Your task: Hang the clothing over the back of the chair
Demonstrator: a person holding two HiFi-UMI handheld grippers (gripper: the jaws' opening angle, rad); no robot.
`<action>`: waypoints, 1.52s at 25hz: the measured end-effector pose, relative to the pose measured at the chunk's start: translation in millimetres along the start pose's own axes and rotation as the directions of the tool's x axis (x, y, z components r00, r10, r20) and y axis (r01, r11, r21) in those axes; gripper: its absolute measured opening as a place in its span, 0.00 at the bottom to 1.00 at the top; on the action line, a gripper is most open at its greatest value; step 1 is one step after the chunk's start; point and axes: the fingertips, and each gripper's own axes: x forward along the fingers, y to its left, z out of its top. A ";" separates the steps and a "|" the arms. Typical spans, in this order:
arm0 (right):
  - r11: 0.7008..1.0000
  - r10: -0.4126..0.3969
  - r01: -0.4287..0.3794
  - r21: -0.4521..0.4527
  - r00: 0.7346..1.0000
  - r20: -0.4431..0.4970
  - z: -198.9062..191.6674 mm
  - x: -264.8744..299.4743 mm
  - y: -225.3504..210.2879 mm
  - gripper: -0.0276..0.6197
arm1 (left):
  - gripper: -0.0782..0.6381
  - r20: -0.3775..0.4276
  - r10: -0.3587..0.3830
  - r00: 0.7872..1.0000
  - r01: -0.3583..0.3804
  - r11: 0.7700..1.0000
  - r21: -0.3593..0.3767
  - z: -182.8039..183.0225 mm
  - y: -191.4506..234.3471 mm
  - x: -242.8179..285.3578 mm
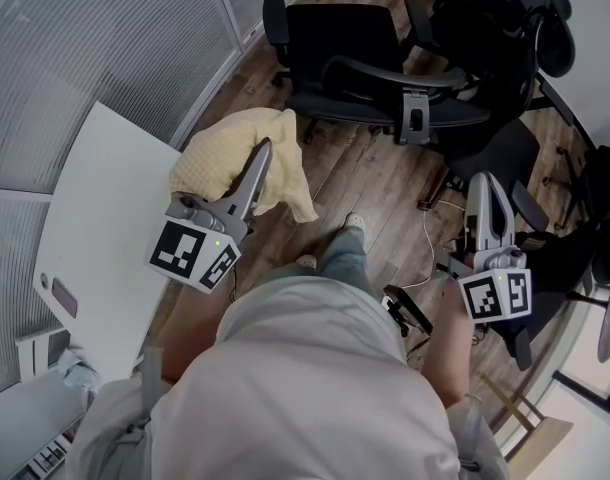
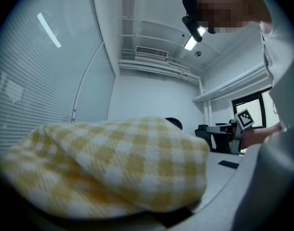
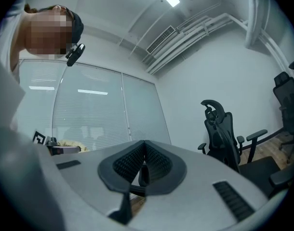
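A yellow-and-white checked garment hangs bunched from my left gripper, which is shut on it above the wooden floor. In the left gripper view the cloth fills the lower picture and hides the jaws. A black office chair with armrests stands ahead, its backrest toward me. My right gripper is off to the right, shut with nothing in it; its ribbed pads meet in the right gripper view. It points level, apart from the garment.
A white table lies close at the left, beside slatted glass walls. More black chairs crowd the far right, and one sits under my right gripper. A white cable trails on the floor by my feet.
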 end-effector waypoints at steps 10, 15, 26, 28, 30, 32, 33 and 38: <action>0.999 0.050 -0.050 0.010 0.999 -0.016 2.7 45.8 -31.8 0.08 | 0.23 -0.016 0.033 0.999 -0.033 0.999 0.004 0.4 5.2 38.7; 0.995 0.095 -0.094 0.021 0.995 -0.027 2.2 78.9 -48.2 0.08 | 0.23 -0.025 0.072 0.997 -0.072 0.997 0.005 0.1 12.6 60.7; 0.983 0.185 -0.184 0.029 0.982 -0.049 7.9 142.1 -83.8 0.08 | 0.23 -0.029 0.175 0.984 -0.175 0.985 0.003 1.5 28.9 102.9; 0.980 0.196 -0.195 0.033 0.979 -0.051 8.9 150.9 -91.4 0.08 | 0.23 -0.034 0.189 0.981 -0.189 0.982 0.003 0.6 28.6 110.1; 0.977 0.210 -0.208 0.038 0.976 -0.052 9.4 159.8 -98.3 0.08 | 0.23 -0.038 0.203 0.978 -0.203 0.979 0.006 0.0 28.7 116.9; 0.974 0.225 -0.223 0.042 0.973 -0.054 9.8 168.9 -103.8 0.08 | 0.23 -0.042 0.220 0.975 -0.220 0.975 0.009 0.2 29.7 123.1; 0.972 0.233 -0.231 0.043 0.971 -0.056 10.0 172.9 -106.1 0.08 | 0.23 -0.044 0.228 0.973 -0.228 0.974 0.010 0.2 29.8 125.8; 0.964 0.264 -0.261 0.058 0.963 -0.057 11.1 190.1 -117.7 0.08 | 0.23 -0.057 0.256 0.965 -0.256 0.967 0.017 -0.5 26.6 137.6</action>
